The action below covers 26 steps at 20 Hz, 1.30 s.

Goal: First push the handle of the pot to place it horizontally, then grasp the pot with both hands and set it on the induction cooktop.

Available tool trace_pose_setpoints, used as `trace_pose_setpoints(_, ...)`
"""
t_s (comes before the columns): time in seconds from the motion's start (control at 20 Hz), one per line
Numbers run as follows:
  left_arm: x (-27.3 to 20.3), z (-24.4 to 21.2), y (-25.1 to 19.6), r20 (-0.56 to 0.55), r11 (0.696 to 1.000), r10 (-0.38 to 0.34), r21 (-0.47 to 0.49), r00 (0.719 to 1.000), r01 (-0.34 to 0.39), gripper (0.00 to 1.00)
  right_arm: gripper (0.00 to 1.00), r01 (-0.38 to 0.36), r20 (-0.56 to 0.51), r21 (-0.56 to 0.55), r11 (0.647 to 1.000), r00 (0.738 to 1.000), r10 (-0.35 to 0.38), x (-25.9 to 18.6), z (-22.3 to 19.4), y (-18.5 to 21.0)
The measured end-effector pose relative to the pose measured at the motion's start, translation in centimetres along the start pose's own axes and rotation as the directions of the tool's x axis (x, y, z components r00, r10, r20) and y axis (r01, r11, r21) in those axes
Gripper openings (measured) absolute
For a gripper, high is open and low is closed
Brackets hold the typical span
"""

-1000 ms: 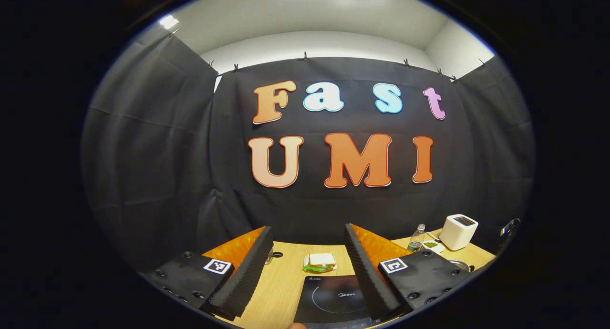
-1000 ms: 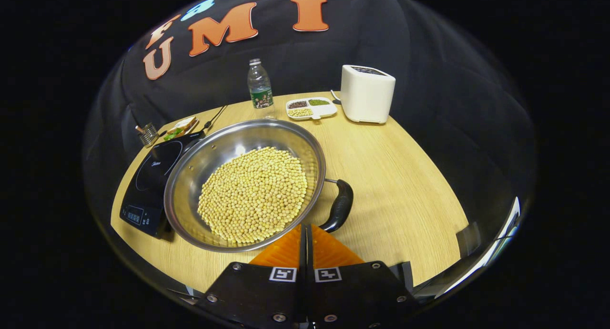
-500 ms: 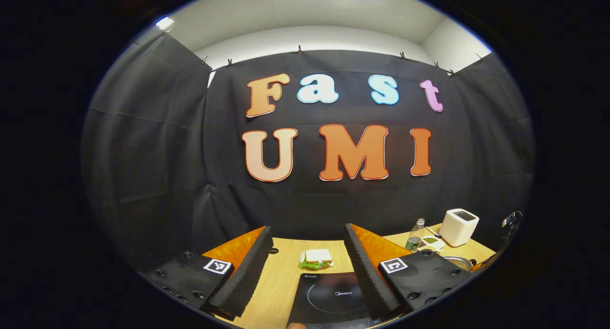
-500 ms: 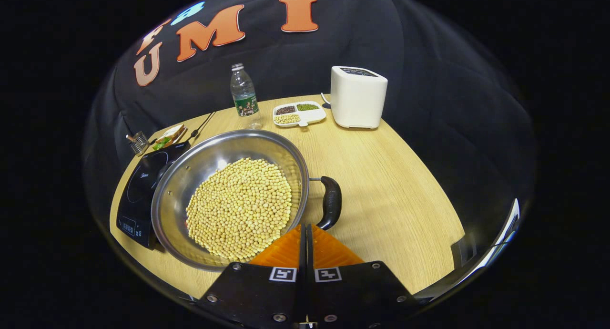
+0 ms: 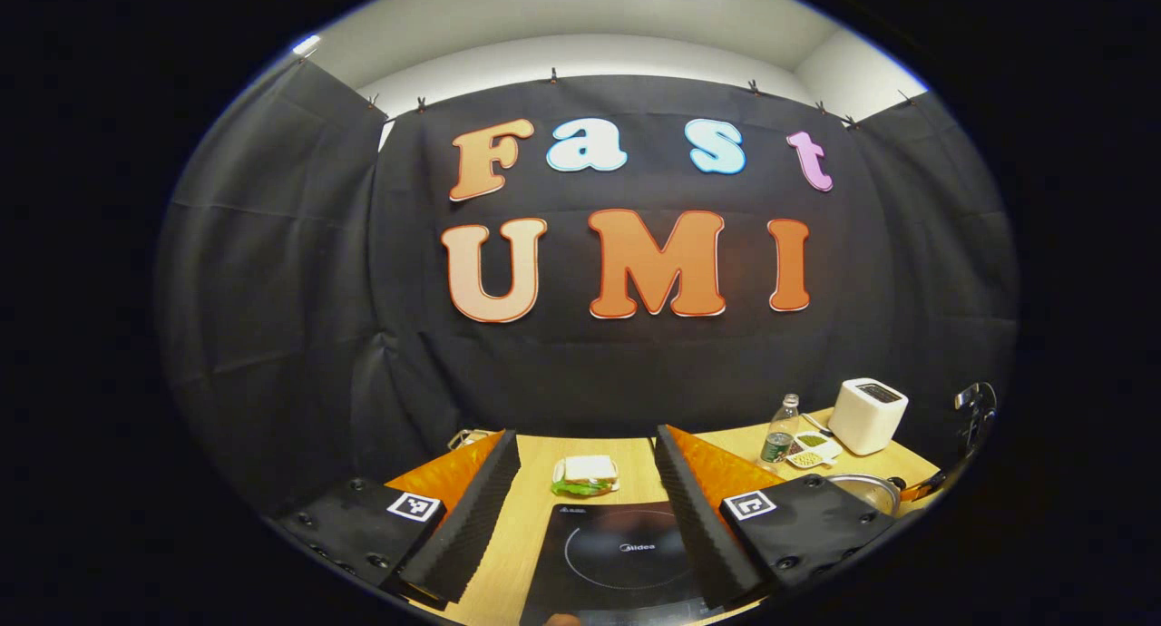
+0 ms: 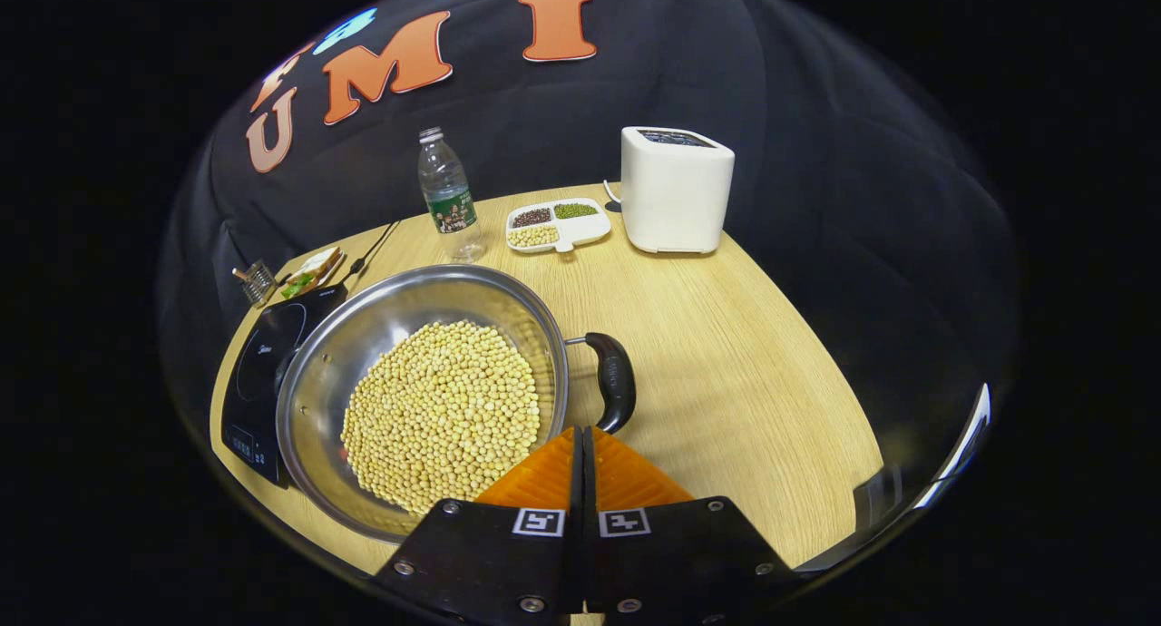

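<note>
A steel pot (image 6: 363, 336) full of yellow beans (image 6: 444, 408) stands on the wooden table, its left rim over the edge of the black induction cooktop (image 6: 258, 363). The pot's black handle (image 6: 614, 381) juts from its right side. My right gripper (image 6: 580, 431) is shut with nothing in it, its tips at the near end of the handle; contact is unclear. In the left gripper view my left gripper (image 5: 585, 437) hangs open above the cooktop (image 5: 626, 553), and the pot's rim (image 5: 869, 490) shows at the far right.
A sandwich (image 5: 585, 474) lies behind the cooktop. At the back of the table stand a water bottle (image 6: 446, 195), a divided white dish of beans (image 6: 555, 225) and a white appliance (image 6: 676, 189). A small metal holder (image 6: 256, 281) sits at the far left edge.
In the right gripper view the pot and its handle have slid left while the shut gripper stays by the handle's end. The left gripper view has tipped down, showing more of the cooktop.
</note>
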<state>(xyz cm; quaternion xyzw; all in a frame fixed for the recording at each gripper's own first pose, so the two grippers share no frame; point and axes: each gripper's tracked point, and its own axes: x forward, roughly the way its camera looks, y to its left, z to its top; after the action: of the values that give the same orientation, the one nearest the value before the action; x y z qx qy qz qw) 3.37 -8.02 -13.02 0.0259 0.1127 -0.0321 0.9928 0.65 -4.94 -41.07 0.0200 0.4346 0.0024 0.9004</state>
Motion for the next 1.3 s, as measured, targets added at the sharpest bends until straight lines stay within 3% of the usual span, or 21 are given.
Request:
trace_pose_setpoints(0.45, 0.6, -7.0, -7.3, -0.132, 0.994, -0.112, -0.026, 0.985, 0.110, 0.97, 0.00, -0.040, 0.002, -0.007, 0.999, 0.999, 0.040, 1.0, 1.1, -0.3)
trace_pose_setpoints(0.85, 1.2, -14.6, -12.8, -0.280, 0.982, -0.183, -0.090, 0.942, 0.164, 0.98, 0.00, -0.063, 0.016, -0.013, 0.998, 0.998, 0.064, 2.0, 2.1, -0.3)
trace_pose_setpoints(1.15, 1.6, -19.2, -16.5, -0.359, 0.971, -0.223, -0.161, 0.906, 0.176, 0.98, 0.00, -0.037, 0.067, -0.037, 0.999, 0.997, 0.039, 2.3, 3.2, -0.5)
trace_pose_setpoints(1.2, 1.7, -19.9, -17.2, -0.368, 0.969, -0.230, -0.166, 0.901, 0.180, 0.98, 0.01, -0.025, 0.080, -0.053, 0.998, 0.996, 0.029, 2.3, 3.2, -0.8)
trace_pose_setpoints(1.3, 1.9, -21.2, -18.5, -0.386, 0.966, -0.244, -0.174, 0.889, 0.190, 0.98, 0.14, 0.009, 0.113, -0.067, 0.998, 0.994, -0.002, 2.1, 4.1, -1.4)
